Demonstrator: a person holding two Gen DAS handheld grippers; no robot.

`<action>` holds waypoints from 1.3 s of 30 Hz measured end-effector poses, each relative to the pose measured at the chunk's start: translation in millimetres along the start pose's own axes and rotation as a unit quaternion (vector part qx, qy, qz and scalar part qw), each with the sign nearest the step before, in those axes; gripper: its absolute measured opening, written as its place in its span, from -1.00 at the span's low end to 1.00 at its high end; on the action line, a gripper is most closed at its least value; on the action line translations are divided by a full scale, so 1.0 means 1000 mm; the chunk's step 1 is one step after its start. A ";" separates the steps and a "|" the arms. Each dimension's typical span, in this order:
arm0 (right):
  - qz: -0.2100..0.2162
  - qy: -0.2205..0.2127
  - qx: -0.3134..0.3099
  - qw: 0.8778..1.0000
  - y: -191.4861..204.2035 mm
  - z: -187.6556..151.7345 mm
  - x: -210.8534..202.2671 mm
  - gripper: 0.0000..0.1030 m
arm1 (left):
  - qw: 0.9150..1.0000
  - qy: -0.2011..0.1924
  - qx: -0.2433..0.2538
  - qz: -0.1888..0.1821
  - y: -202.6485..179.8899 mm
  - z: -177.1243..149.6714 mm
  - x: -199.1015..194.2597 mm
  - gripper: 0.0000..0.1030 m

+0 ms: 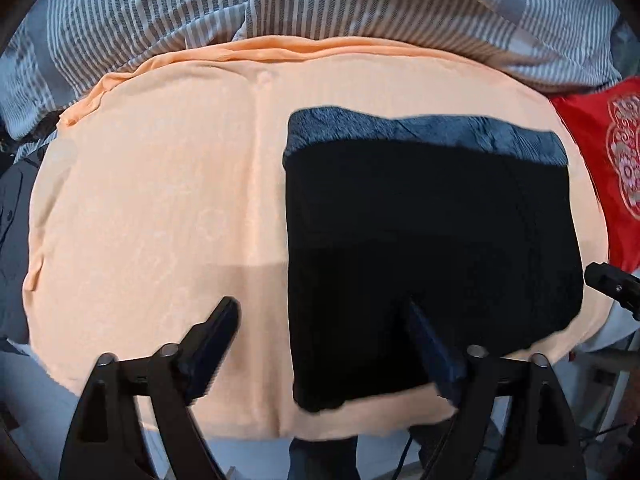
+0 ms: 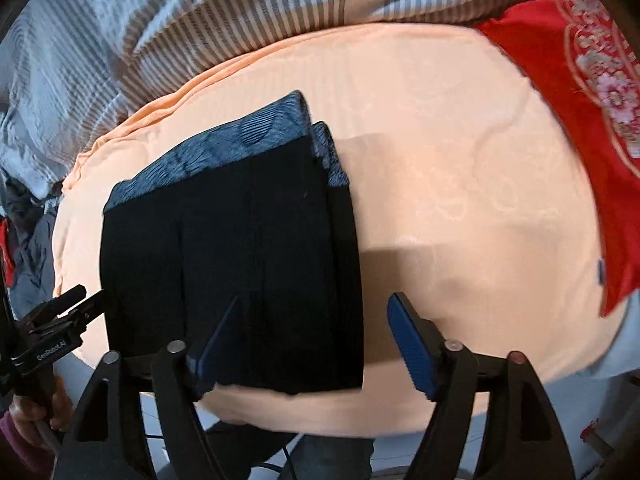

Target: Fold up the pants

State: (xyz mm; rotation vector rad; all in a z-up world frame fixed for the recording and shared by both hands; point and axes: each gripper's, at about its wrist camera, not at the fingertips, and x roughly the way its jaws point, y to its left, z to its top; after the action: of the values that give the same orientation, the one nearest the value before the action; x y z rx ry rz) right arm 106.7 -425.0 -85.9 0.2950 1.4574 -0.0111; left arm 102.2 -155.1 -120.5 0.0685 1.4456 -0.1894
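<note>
- Peach blanket (image 1: pixel 152 208) spread over a bed, striped duvet (image 1: pixel 160 12) bunched behind, red embroidered cushion (image 2: pixel 580 92) off to the right.
- Black pants (image 1: pixel 420 240) already down to a neat rectangle on the blanket, blue patterned lining (image 2: pixel 224 148) peeking out along the far edge.
- Left gripper (image 1: pixel 324 332) spread wide, holding nothing, hovering at the near edge of the pants.
- Right gripper (image 2: pixel 316 328) likewise gaping and empty, over the near right corner.
- Looks pretty much finished; maybe one last fold or a quick smoothing left, hard to say.

Folded black pants (image 1: pixel 420 248) lie on the peach blanket (image 1: pixel 160 220) (bedding beneath).
</note>
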 end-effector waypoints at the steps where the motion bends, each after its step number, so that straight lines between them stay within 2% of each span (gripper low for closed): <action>1: -0.002 0.002 -0.001 1.000 0.003 -0.004 -0.005 0.58 | 1.000 -0.002 0.000 0.003 0.000 -0.003 -0.004 1.00; 8: -0.015 -0.002 0.005 1.000 0.024 -0.027 -0.031 0.73 | 1.000 0.012 0.023 0.007 -0.012 -0.021 -0.031 1.00; 12: -0.025 -0.013 0.012 1.000 0.035 -0.033 -0.044 1.00 | 0.999 -0.001 0.032 0.012 -0.019 -0.026 -0.051 1.00; 20: -0.045 -0.016 -0.007 0.999 0.057 -0.043 -0.068 1.00 | 0.999 -0.015 0.023 0.033 -0.025 -0.032 -0.080 1.00; 39: -0.057 -0.006 -0.008 0.998 0.069 -0.047 -0.085 1.00 | 0.998 -0.012 0.036 0.042 -0.030 -0.035 -0.102 1.00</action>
State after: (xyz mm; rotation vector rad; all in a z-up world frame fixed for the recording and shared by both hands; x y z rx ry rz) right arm 63.1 -363.6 6.5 0.1976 1.4605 -0.0932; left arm 51.4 -170.3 -21.7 0.1855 1.4091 -0.1725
